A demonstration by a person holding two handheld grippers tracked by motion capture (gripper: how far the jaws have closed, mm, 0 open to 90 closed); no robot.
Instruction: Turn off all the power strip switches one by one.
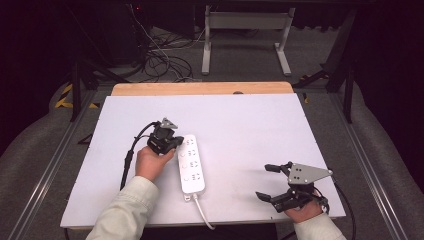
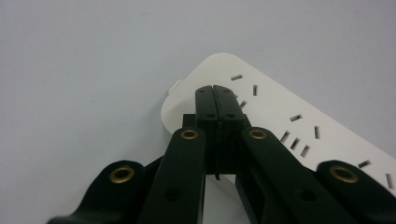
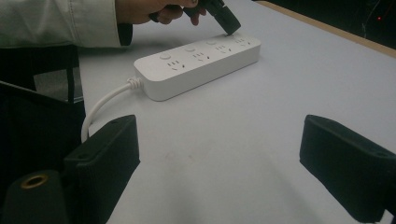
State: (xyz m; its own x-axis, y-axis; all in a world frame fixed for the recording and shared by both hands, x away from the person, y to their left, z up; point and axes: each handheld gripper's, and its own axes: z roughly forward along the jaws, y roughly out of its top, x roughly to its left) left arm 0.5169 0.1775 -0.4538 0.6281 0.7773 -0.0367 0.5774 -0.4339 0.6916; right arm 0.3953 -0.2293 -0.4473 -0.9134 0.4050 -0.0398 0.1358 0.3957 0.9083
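The left gripper (image 2: pixel 216 91) has its two black jaws pressed tight together, with nothing between them. Their tips point down at the far end of a white power strip (image 2: pixel 289 116). In the left gripper view the tips sit over the strip's rounded end, right by a small white button (image 2: pixel 174 86) at its edge. In the right gripper view the closed tips of the left gripper (image 3: pixel 231 29) seem to touch the top of the power strip (image 3: pixel 196 65) at that end, but I cannot tell for sure that they press on it.

The power strip (image 1: pixel 191 162) lies flat on the white table (image 1: pixel 250 130), a bit left of the middle. It is long and thin. It has rows of little plug holes and round buttons on top. A white cord (image 1: pixel 202 212) comes out of its near end and runs toward the table's near edge.

The person's left hand (image 1: pixel 152 161) holds the left gripper (image 1: pixel 175 145) just beside the strip's left side. A pale sleeve (image 1: pixel 125 210) covers the arm.

The right gripper (image 1: pixel 267 181) is well apart from the strip, near the right front corner of the table. Its jaws stand wide open and hold nothing. In the right gripper view bare table lies between the two black pads (image 3: pixel 109 154). The right hand (image 1: pixel 302 211) holds it low over the table.

Beyond the table a wooden edge (image 1: pixel 200 88) shows, and cables (image 1: pixel 160 60) lie on the floor.
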